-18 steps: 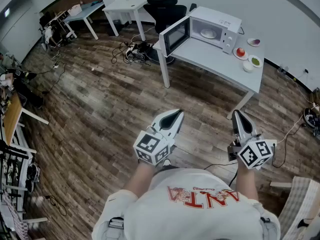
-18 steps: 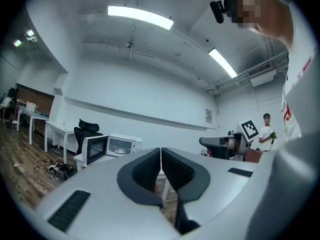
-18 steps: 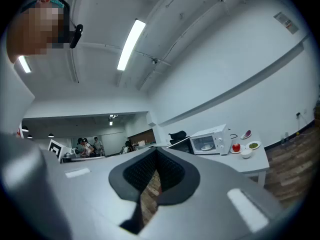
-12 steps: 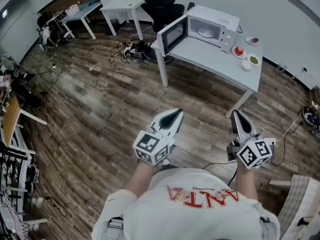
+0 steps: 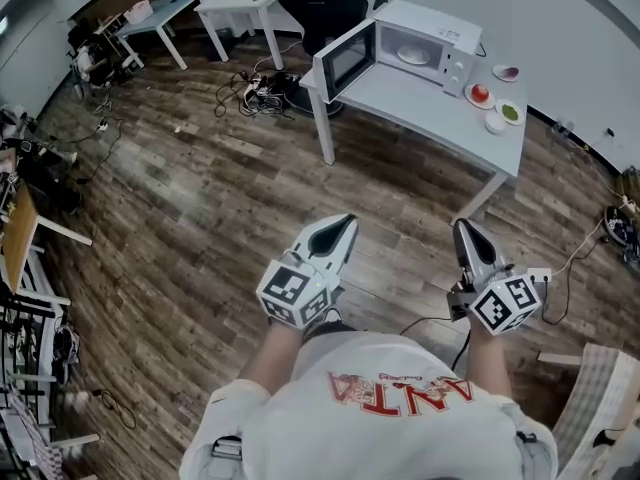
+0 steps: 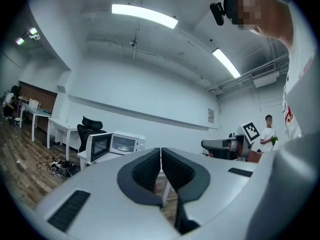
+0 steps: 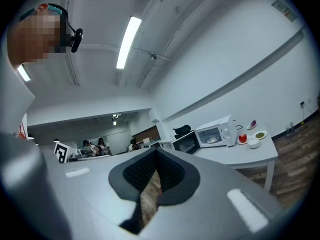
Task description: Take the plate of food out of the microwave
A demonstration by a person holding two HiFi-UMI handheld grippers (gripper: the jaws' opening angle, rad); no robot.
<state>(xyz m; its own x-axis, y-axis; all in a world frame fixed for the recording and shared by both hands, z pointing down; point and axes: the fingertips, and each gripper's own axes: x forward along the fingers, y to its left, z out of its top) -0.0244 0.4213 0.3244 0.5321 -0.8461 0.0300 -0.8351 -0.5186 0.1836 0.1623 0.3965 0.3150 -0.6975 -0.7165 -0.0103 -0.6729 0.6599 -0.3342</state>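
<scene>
A white microwave [image 5: 425, 38] stands on a white table [image 5: 430, 103] far ahead, its door [image 5: 343, 60] swung open to the left. A plate of food [image 5: 412, 56] lies inside it, also showing in the right gripper view as the plate [image 7: 212, 139]. My left gripper [image 5: 347, 222] and right gripper [image 5: 461, 225] are held level close to my body, well short of the table, over the wooden floor. Both are shut with nothing between their jaws. In the left gripper view the microwave [image 6: 122, 145] sits left of the shut left gripper [image 6: 160, 150].
To the right of the microwave are a plate with a red fruit [image 5: 480, 94], a green-filled bowl [image 5: 511, 113], a small white bowl [image 5: 494, 124] and another dish [image 5: 507, 72]. A black chair [image 5: 320, 3] and cables [image 5: 255, 93] lie left of the table. People [image 7: 95, 146] stand far behind.
The table and microwave have slid slightly up and left in the head view. Both grippers stay shut and empty in front of the body, shifted a little left.
</scene>
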